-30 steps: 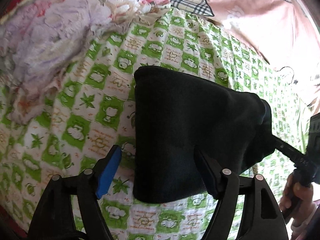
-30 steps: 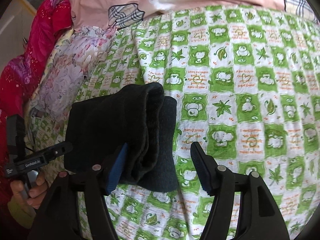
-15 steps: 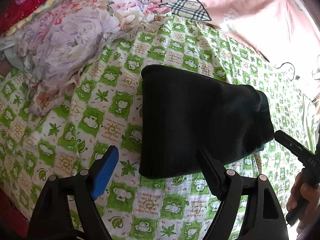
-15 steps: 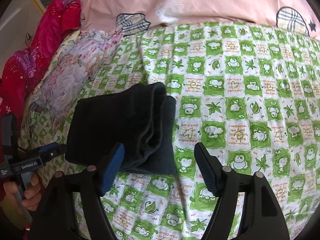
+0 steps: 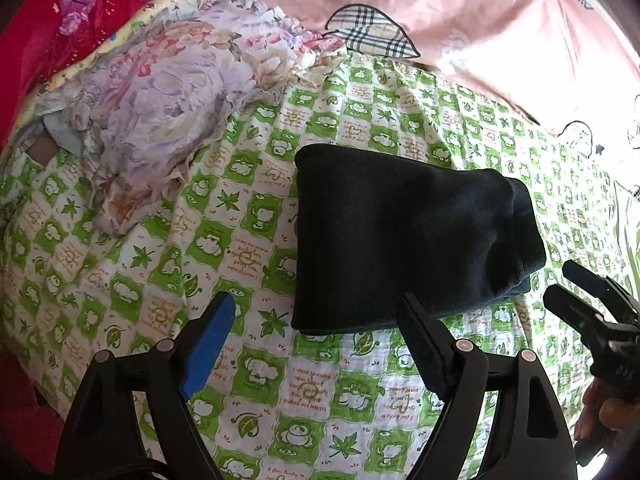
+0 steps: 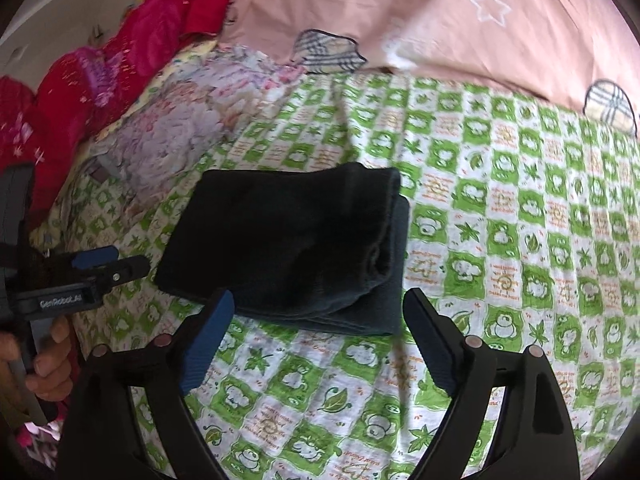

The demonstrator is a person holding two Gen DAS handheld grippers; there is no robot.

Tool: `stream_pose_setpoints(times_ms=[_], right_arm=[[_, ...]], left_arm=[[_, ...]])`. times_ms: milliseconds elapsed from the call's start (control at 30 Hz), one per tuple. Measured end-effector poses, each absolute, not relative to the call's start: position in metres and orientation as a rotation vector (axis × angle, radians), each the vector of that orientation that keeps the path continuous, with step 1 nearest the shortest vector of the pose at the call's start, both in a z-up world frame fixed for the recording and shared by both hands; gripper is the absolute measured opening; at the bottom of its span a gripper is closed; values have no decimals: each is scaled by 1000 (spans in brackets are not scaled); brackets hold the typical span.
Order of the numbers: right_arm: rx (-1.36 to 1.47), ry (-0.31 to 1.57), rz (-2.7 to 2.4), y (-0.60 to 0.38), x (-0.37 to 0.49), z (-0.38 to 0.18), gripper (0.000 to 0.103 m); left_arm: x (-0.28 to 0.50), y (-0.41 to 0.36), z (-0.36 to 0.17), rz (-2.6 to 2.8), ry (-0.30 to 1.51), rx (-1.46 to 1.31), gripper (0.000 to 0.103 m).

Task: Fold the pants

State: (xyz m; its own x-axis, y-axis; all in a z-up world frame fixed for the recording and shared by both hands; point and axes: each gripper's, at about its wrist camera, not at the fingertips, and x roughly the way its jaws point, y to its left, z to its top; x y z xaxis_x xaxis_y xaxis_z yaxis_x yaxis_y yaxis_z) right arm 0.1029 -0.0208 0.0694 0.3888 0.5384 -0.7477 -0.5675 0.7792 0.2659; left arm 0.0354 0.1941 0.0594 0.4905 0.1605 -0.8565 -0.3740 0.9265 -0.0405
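Nearest in the left wrist view, the left gripper [image 5: 316, 322] stands wide apart with nothing between its blue-padded fingers; likewise the right gripper [image 6: 318, 316] gapes wide and empty. Just beyond both lie the folded black fabric pants [image 5: 404, 236], a compact bundle flat on the green-and-white checked cartoon sheet [image 5: 192, 248]. Farther left sits a crumpled pale floral cloth [image 5: 168, 92]. Farthest back stretches a pink bedcover with plaid patches [image 6: 460, 28].

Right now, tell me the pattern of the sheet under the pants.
Green-and-white checks with cartoon animals and leaves, clearest in the right wrist view.
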Motion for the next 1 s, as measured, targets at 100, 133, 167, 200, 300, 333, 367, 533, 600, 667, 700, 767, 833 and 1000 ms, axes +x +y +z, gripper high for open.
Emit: stream_pose_setpoints(times_ms=[100,133,167,200,300,333,367,533,600,667,700,767,833,1000], right_arm=[[-61,918,708,-17,97,72,90],[-67,914,707,-17,96,72,91],[-72,911,707,-16,95,72,91],[-76,908,709,-16,95,72,91],[-83,900,711,-14,93,73,92],[-86,896,710,-14,92,73,92],[-87,894,710,-14,91,73,92],[-94,893,707,-11,89,71,95],[-104,890,706,-9,87,70,96],[-115,886,708,-7,86,69,96],[-119,884,708,-6,86,68,96],[-123,884,709,-5,85,68,97],[-127,886,705,-4,86,66,97],[-136,891,701,-1,87,63,98]], left_arm=[[30,191,63,338,990,-224,83],[29,190,64,340,985,-218,83],[27,189,65,343,979,-211,83],[26,187,66,344,970,-201,83],[22,182,68,352,959,-186,83],[21,181,68,355,957,-184,83],[20,180,68,357,956,-181,83],[15,178,68,371,951,-168,84],[13,176,68,377,948,-159,84],[12,175,67,379,947,-152,85],[12,175,67,381,946,-148,86],[12,174,66,385,946,-140,86],[12,173,66,391,944,-132,87],[14,173,63,394,949,-127,87]])
